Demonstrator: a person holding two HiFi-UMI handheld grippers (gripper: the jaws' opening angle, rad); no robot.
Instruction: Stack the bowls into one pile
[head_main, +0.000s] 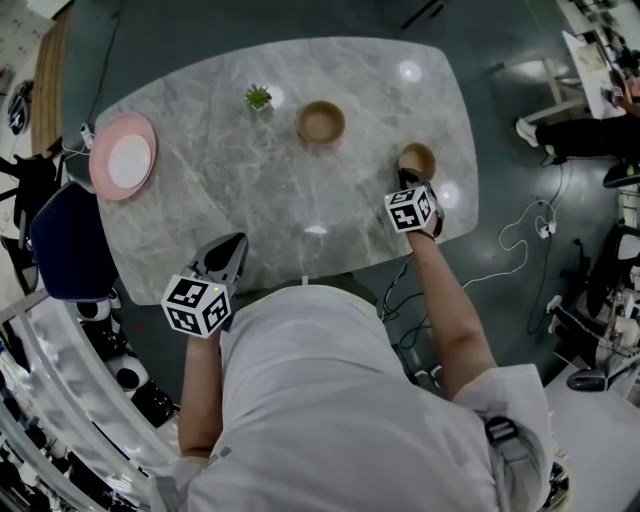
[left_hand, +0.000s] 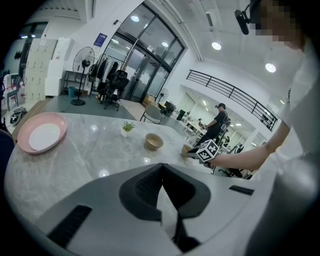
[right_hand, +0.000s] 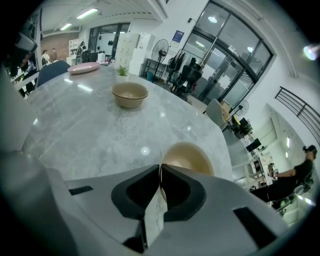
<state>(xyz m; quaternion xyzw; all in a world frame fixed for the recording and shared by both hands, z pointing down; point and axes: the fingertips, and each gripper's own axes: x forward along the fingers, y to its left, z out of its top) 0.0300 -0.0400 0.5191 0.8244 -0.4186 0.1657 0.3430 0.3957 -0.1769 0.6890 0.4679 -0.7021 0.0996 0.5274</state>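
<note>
Wooden bowl (right_hand: 187, 156) at the table's (head_main: 230, 190) right edge is pinched at its near rim by the right hand-held gripper (right_hand: 160, 172). The second wooden bowl (head_main: 320, 122) lies to its left, and the left hand-held gripper (left_hand: 162, 169) is clenched and empty.

Tan middle bowl (head_main: 320, 122), tan right bowl (head_main: 418, 158), grey-veined table (head_main: 250, 200), pink-rimmed white plate (head_main: 100, 168)

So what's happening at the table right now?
A person works a grey marble table with two grippers. The right gripper is pinched on the rim of the tan bowl near the table's right edge. The left gripper hangs shut and empty at the near edge. A second tan bowl sits apart; nothing is stacked yet.
</note>
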